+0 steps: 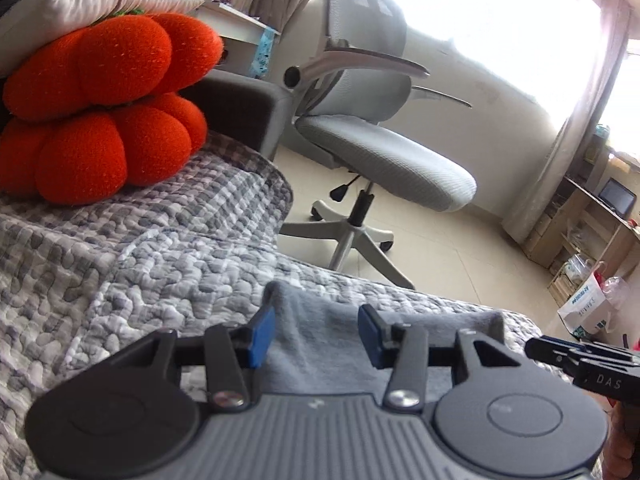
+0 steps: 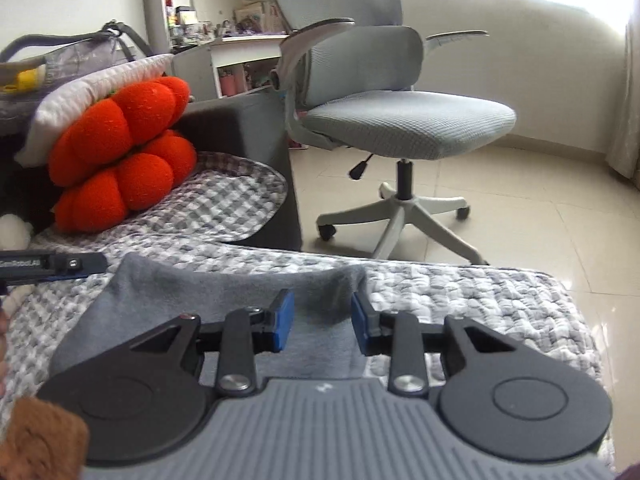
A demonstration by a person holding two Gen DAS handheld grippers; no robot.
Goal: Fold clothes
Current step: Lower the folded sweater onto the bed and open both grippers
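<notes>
Both tools (image 1: 316,334) (image 2: 322,322) agape over grey garment (image 2: 224,292)

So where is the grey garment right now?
The grey garment lies on the quilted cover, near its front edge, under both open hand-held grippers, right of the red cushions.

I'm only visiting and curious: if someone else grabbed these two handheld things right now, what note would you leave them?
Left tool: open, fingers either side of the grey garment, holding nothing.
Right tool: open, poised over the same garment's far edge, holding nothing.
The garment lies on the quilted cover, its far edge rumpled. Red plush cushions sit farther back.
Done: how many folds are made can't be told.
Left: grip the edge, fold, smooth flat.
</notes>
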